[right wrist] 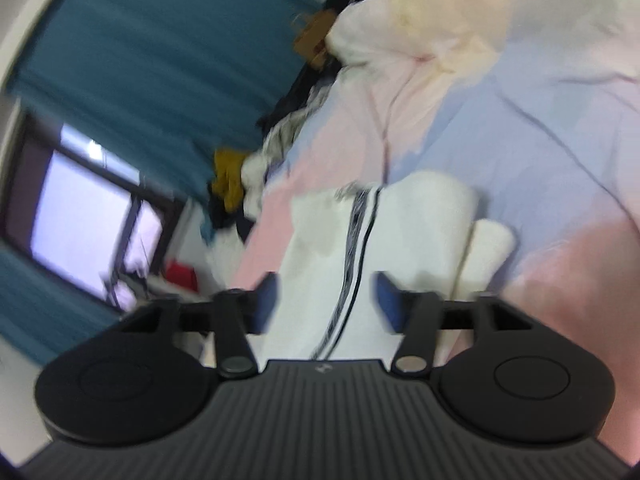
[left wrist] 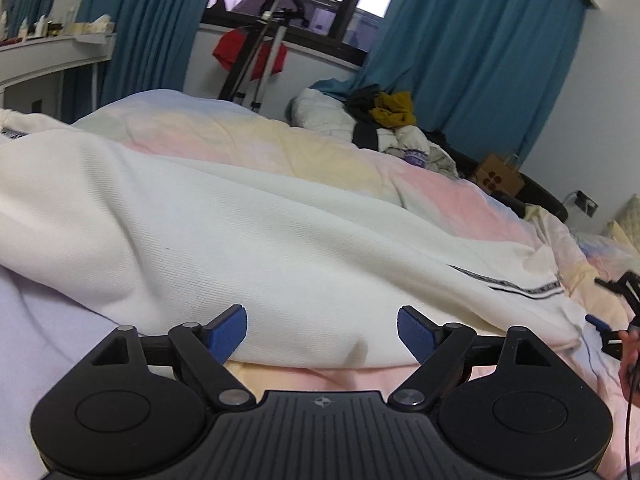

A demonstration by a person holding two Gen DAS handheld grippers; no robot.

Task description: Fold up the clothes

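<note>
A white garment (left wrist: 240, 220) with a black patterned stripe lies spread on the pastel bedspread (left wrist: 248, 132). My left gripper (left wrist: 322, 334) is open and empty, its blue pads at the garment's near edge. In the blurred right wrist view the same white garment (right wrist: 420, 220) with its stripe lies under my right gripper (right wrist: 324, 300), which is open and empty just above the cloth. The right gripper also shows at the far right of the left wrist view (left wrist: 616, 320).
A pile of clothes (left wrist: 384, 120) lies at the far side of the bed by teal curtains (left wrist: 472, 48). A tripod (left wrist: 260, 52) and a red cloth (left wrist: 232, 50) stand under the window. A cardboard box (left wrist: 498, 178) sits beside the bed.
</note>
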